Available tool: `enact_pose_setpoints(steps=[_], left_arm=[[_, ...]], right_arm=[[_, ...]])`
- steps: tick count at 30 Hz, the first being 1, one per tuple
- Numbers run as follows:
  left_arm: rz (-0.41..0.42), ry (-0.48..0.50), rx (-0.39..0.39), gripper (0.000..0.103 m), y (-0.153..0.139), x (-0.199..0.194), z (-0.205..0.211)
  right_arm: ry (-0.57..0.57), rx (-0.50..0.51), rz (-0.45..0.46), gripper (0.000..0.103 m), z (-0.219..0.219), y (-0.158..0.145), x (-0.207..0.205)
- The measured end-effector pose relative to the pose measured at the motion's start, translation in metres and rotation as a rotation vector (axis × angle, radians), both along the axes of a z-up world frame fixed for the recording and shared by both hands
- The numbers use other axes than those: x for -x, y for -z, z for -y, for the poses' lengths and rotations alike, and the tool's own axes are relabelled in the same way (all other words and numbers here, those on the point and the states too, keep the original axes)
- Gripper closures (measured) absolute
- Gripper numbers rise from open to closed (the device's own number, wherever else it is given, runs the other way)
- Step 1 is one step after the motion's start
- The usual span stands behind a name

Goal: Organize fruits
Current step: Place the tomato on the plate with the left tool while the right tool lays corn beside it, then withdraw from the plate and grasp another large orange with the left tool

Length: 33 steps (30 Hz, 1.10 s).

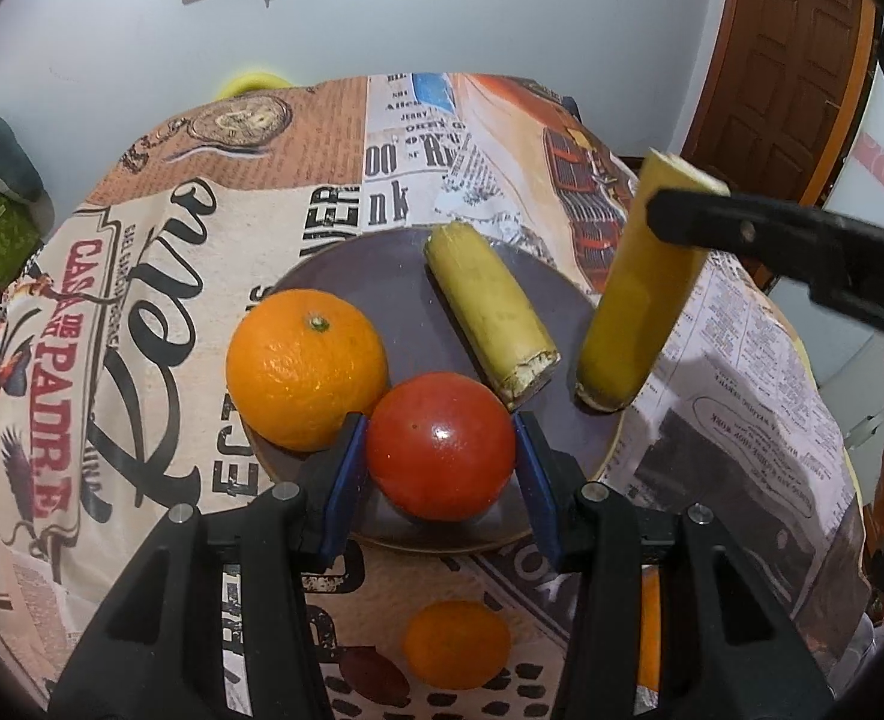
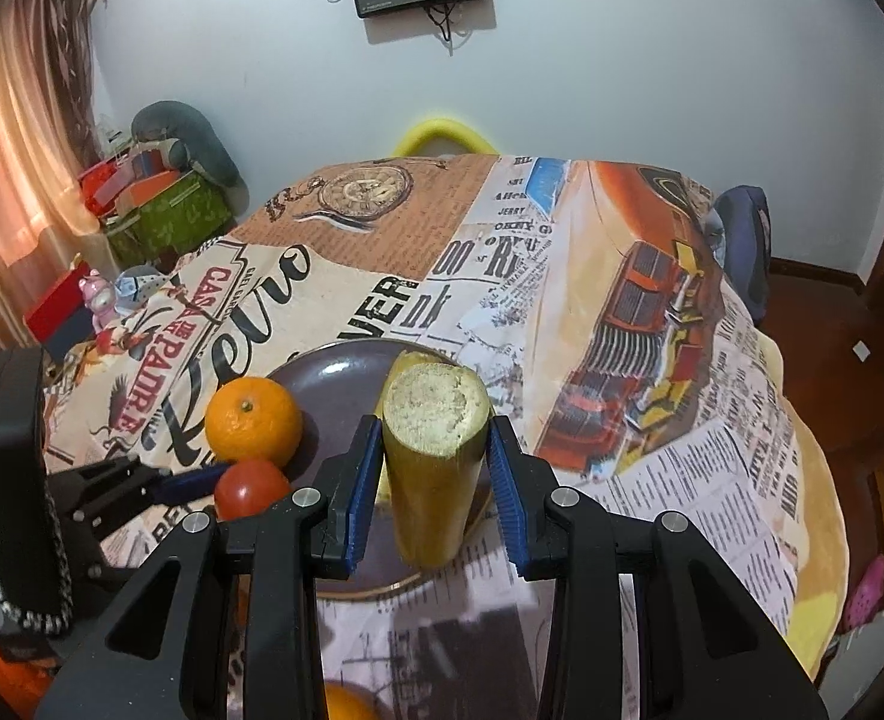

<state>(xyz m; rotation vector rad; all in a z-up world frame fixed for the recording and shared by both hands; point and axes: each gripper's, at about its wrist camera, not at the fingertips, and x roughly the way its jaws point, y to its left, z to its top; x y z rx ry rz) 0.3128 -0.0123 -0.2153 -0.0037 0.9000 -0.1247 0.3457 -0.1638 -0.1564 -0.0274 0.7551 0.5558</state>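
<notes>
A dark plate [image 1: 393, 300] lies on the printed tablecloth. On it are an orange [image 1: 306, 369], a red tomato [image 1: 440, 447] and a yellow banana piece [image 1: 490, 315]. My left gripper [image 1: 438, 462] is shut on the tomato, which rests on the plate's near part. My right gripper [image 2: 432, 477] is shut on a second banana piece [image 2: 432, 468], held upright over the plate's right edge [image 2: 321, 378]; it also shows in the left wrist view [image 1: 634, 294]. The orange [image 2: 252, 420] and tomato [image 2: 249, 489] show left of it.
A smaller orange [image 1: 457, 645] lies on the cloth near me, behind the left gripper. The table [image 2: 682, 390] drops off at its right and far edges. A yellow chair back [image 2: 442, 135] stands behind the table, and boxes [image 2: 159, 204] are stacked at far left.
</notes>
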Motion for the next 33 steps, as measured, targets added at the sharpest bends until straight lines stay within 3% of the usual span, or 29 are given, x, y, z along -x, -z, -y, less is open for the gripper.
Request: enact_pose_setpoints(steps=[9,16,20,25,33], left_arm=[[-0.017,0.013,0.000,0.055,0.007,-0.003,0.000],[-0.036,0.003,0.048,0.054,0.010,-0.005,-0.007],[-0.022,0.001,0.052,0.048,0.005,-0.001,-0.007],[0.011,-0.015,0.013,0.040,-0.003,0.006,-0.006],[0.042,-0.038,0.020,0.040,-0.027,0.023,-0.015]], right_arm=[[-0.003,-0.010,-0.032,0.071,-0.015,0.012,-0.024],[0.001,0.008,-0.034,0.070,-0.020,0.016,-0.031],[-0.005,0.032,-0.063,0.070,-0.024,0.024,-0.035],[-0.026,0.050,-0.085,0.070,-0.025,0.032,-0.026],[-0.026,0.053,-0.032,0.070,-0.013,0.008,0.005]])
